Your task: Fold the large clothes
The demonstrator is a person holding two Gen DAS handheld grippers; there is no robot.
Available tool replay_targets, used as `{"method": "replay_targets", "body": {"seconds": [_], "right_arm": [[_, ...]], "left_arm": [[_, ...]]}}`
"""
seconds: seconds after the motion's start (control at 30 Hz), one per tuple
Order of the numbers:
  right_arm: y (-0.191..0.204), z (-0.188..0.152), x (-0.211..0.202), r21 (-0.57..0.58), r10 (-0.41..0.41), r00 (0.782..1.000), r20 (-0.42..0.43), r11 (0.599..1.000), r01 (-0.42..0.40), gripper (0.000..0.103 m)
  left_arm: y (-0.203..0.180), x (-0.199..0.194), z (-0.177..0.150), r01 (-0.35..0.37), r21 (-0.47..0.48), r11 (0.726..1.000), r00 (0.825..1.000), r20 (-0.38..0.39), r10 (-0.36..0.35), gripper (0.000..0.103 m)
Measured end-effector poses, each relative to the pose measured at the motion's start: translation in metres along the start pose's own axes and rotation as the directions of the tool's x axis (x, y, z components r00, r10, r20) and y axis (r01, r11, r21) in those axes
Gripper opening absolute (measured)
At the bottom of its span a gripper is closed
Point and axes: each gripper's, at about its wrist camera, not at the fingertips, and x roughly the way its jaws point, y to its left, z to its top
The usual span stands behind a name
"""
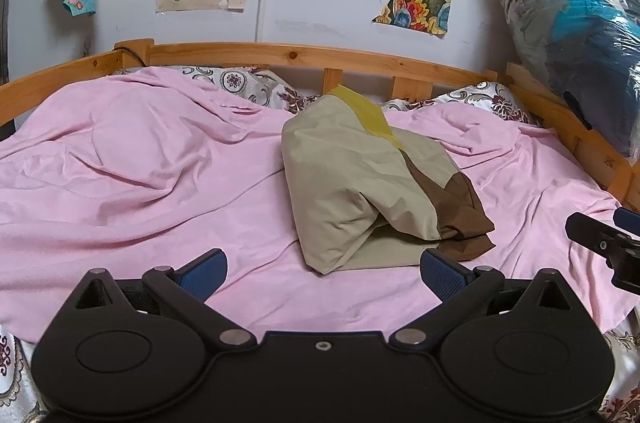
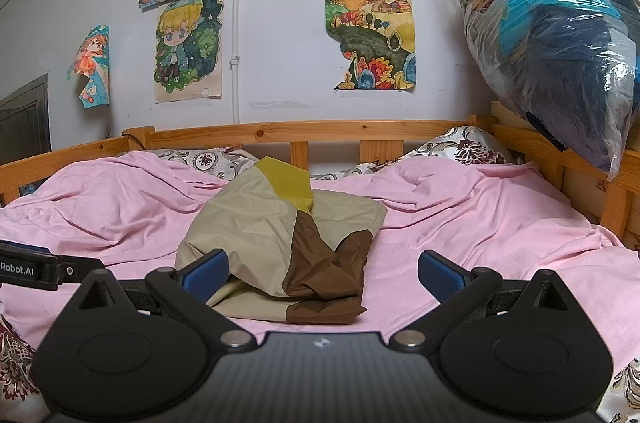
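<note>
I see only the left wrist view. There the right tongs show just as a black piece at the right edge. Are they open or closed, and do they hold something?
Observer: Open. In the right wrist view the right tongs stand wide apart and hold nothing.
Operator: Where is the folded garment relative to them?
Observer: The garment lies on the pink sheet straight ahead of them. In that picture its brown end sits in the middle of the gap. I cannot tell whether the tongs touch it.
</note>
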Motion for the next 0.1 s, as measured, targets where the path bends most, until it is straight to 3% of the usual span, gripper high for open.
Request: {"method": "replay_targets", "body": {"seconds": [0.1], "right_arm": [[-0.0005, -0.0003, -0.0002, 0.000, -0.001, 1.000, -0.001, 1.000, 0.001, 0.103]], "left_arm": [[0.0017, 0.0018, 0.0008, 0.006, -0.003, 1.000, 1.000, -0.010, -0.006, 0.102]]}}
